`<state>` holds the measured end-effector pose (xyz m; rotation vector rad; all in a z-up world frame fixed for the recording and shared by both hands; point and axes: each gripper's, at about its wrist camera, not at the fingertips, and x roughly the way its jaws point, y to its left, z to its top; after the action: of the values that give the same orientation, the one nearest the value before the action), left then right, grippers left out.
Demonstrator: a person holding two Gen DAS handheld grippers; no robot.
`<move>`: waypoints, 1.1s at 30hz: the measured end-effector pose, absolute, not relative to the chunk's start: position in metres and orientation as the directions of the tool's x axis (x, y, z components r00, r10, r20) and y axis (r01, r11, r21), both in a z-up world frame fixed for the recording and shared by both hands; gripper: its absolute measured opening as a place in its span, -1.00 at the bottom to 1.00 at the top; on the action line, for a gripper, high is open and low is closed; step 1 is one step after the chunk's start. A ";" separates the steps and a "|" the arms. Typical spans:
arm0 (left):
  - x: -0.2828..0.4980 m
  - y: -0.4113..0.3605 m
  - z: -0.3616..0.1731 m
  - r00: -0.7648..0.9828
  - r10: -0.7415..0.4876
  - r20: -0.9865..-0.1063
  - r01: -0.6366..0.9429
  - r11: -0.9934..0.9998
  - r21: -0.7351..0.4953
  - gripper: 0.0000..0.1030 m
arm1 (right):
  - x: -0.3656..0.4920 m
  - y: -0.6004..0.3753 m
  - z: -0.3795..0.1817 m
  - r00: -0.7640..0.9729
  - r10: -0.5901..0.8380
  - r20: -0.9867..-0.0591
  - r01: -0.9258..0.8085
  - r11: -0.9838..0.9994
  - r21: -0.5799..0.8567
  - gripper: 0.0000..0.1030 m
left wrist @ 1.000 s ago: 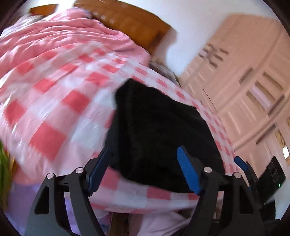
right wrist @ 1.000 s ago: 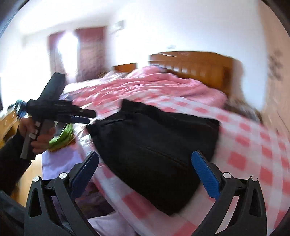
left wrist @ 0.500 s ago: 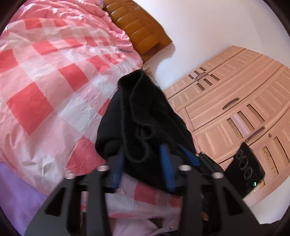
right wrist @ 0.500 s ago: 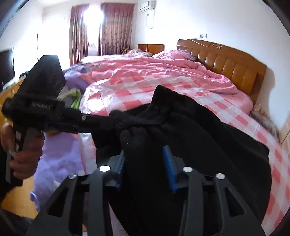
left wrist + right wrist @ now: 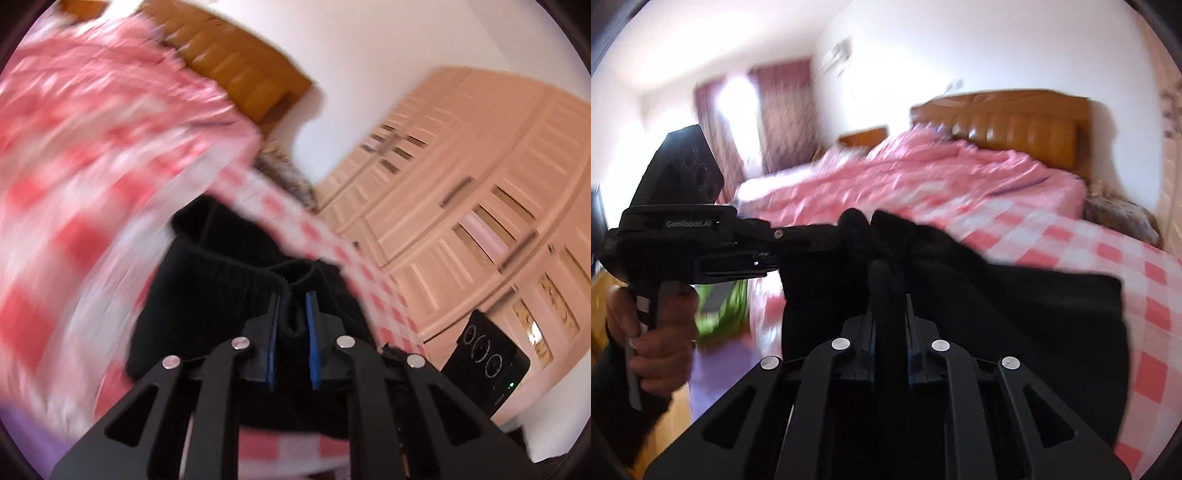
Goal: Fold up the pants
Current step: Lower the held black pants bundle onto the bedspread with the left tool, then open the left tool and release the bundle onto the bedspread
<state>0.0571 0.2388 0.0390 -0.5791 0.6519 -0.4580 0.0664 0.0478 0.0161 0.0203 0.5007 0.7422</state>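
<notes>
Black pants (image 5: 207, 280) lie on a pink checked bed sheet (image 5: 55, 236), their near edge lifted. My left gripper (image 5: 293, 299) has its blue pads pressing a bunched fold of the black cloth, the jaws still closing. In the right wrist view my right gripper (image 5: 889, 295) pinches another bunch of the pants (image 5: 1034, 314), its jaws closing too. The left gripper (image 5: 849, 225) comes in from the left there, gripping the same raised edge, with a person's hand (image 5: 657, 332) on its handle. The right gripper's black body (image 5: 484, 373) shows at the lower right of the left wrist view.
A rumpled pink quilt (image 5: 923, 177) covers the far half of the bed, below a brown wooden headboard (image 5: 1008, 125). A pale wardrobe (image 5: 480, 184) stands to the right of the bed. Something green (image 5: 720, 306) and purple cloth (image 5: 716, 369) lie beside the bed's near left corner.
Both grippers went from wide open over the flat pants to closed on the near edge. That edge has been drawn up off the sheet into bunches.
</notes>
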 end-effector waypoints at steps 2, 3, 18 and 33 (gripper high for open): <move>0.067 0.230 0.063 0.717 -0.572 -0.399 0.269 0.755 -0.599 -0.76 | 0.063 0.044 0.031 0.650 0.649 -0.395 -0.641 0.748 0.174 -0.74; 0.068 0.229 0.076 0.729 -0.575 -0.372 0.298 0.756 -0.583 -0.77 | 0.059 0.047 0.038 0.659 0.649 -0.381 -0.646 0.747 0.156 -0.74; 0.017 0.346 -0.059 0.761 -0.448 -0.469 -0.092 0.641 -0.762 -0.45 | 0.054 0.113 -0.016 0.594 0.619 -0.513 -0.705 0.708 0.036 -0.73; 0.068 0.211 0.043 0.694 -0.454 -0.560 0.210 0.870 -0.446 0.26 | 0.027 0.124 -0.031 0.547 0.632 -0.549 -0.780 0.623 -0.060 -0.52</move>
<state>0.0681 0.2114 0.0432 -0.3647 0.7147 -0.3794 0.0268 0.1242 -0.0305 -0.3153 0.5158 0.8533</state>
